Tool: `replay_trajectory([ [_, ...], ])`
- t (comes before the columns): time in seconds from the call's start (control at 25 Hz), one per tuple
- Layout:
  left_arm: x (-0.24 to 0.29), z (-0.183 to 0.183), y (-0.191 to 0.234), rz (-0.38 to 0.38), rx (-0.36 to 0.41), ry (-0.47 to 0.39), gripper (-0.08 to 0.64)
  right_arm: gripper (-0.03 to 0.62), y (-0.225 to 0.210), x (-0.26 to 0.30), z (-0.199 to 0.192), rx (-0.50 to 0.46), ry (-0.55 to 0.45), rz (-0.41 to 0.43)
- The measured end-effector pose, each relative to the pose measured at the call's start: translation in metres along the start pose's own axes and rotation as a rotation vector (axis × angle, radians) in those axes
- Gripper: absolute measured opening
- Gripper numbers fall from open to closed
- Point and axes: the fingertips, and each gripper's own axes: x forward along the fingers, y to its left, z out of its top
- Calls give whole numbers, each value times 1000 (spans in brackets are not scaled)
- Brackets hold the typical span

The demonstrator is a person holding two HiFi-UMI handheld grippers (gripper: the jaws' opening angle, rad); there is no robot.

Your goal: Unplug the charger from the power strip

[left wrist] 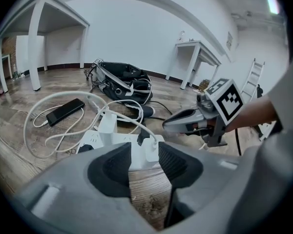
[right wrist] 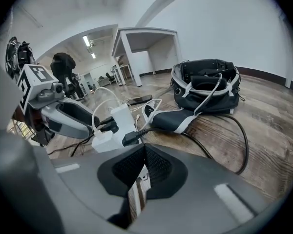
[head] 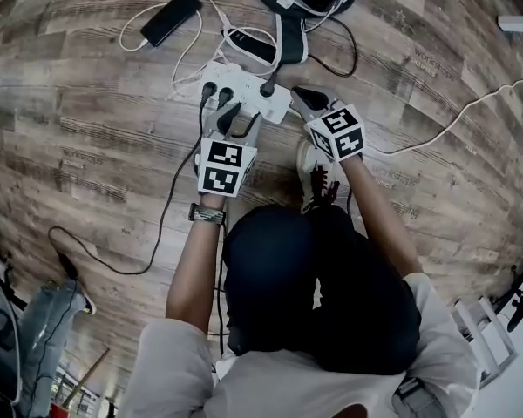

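The left gripper (left wrist: pixel 144 161) hangs with jaws apart, framing a white charger (left wrist: pixel 150 149) plugged into the near side of the power strip (head: pixel 277 103) on the floor. Just right of it, the right gripper (right wrist: pixel 140 152) is closed and empty.

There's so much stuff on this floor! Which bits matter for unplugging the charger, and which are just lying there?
For the job: charger, power strip, left gripper, right gripper.

Just lying about: phone, black bag, black plugs in the strip.

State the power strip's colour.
The rectangular plastic power strip is white, clearest in the head view.
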Motion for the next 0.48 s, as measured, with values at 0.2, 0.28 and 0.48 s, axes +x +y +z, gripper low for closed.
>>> replay_trajectory([
  [0.2, 14, -15, -8, -41, -21, -5, 196, 2, 3, 9, -16, -30, 14, 23],
  [0.28, 17, -16, -11, -44, -15, -7, 199, 2, 4, 11, -18, -34, -1, 23],
  [0.48, 33, -14, -14, -36, 7, -34, 201, 2, 11, 18, -23, -33, -16, 49],
])
